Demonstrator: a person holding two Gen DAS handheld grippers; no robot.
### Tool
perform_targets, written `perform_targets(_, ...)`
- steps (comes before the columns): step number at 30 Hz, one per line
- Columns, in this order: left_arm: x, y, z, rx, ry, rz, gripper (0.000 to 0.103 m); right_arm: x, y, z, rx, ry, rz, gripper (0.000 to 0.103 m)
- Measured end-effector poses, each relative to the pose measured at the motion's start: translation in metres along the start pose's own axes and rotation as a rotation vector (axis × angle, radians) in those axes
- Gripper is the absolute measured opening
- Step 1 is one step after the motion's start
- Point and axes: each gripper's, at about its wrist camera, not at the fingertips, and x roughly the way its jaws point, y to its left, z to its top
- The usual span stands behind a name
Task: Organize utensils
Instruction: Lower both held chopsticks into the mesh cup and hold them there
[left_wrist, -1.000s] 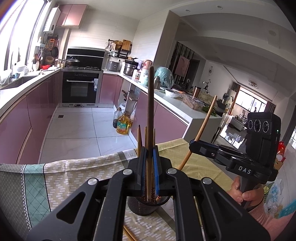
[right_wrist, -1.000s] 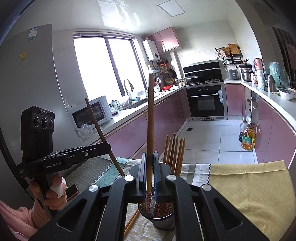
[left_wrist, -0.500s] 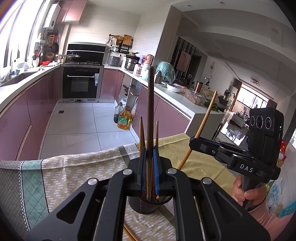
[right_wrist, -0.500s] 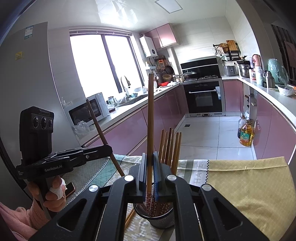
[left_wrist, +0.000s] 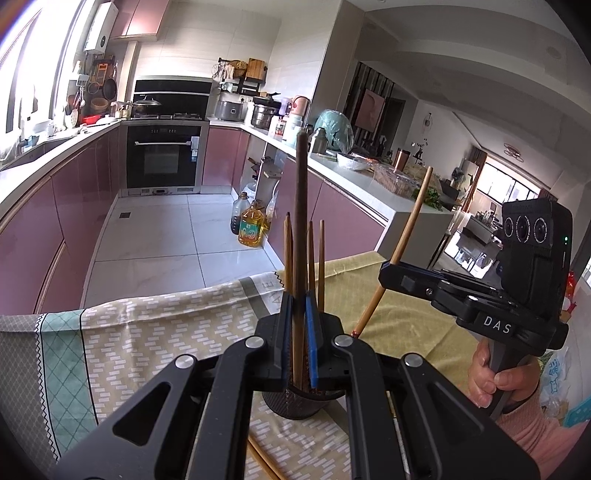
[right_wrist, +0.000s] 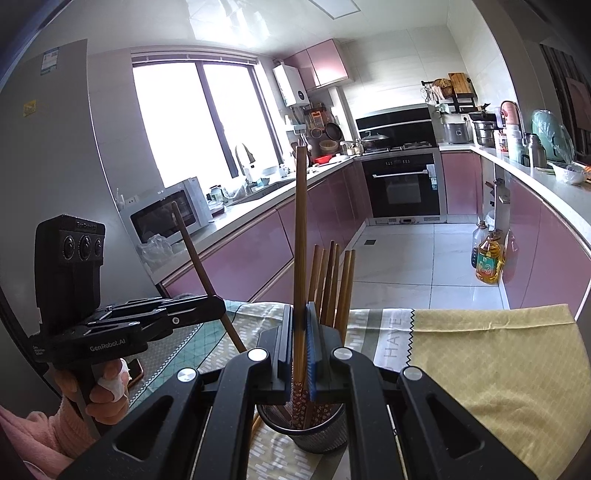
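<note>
Crowded above the dark mesh cup (right_wrist: 314, 430): upright brown wooden chopsticks (right_wrist: 334, 284) fill its far side, leaving little room in its mouth. Open yellow cloth (right_wrist: 491, 362) to the right. Blocked left by the black handheld left gripper (right_wrist: 218, 308). Loose chopsticks (left_wrist: 264, 459) lying just before the cup.

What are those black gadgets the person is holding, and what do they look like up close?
Both are handheld two-finger tools of matte black plastic. Each has angular linkage arms with silver round pivots, blue pads on the fingers, and a boxy camera block with three round lenses. The right gripper reads "DAS" in white; the left gripper reads "GenRobot.AI". The person wears pink sleeves, with white wrapping on one finger.
</note>
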Motion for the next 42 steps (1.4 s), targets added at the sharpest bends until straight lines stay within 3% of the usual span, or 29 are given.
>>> perform_targets(42, 0.019, 0.003, -0.002, 0.023, 0.057, 0.02, 0.008, 0.026, -0.013, -0.019, 0.022, 0.065, -0.002, 0.006)
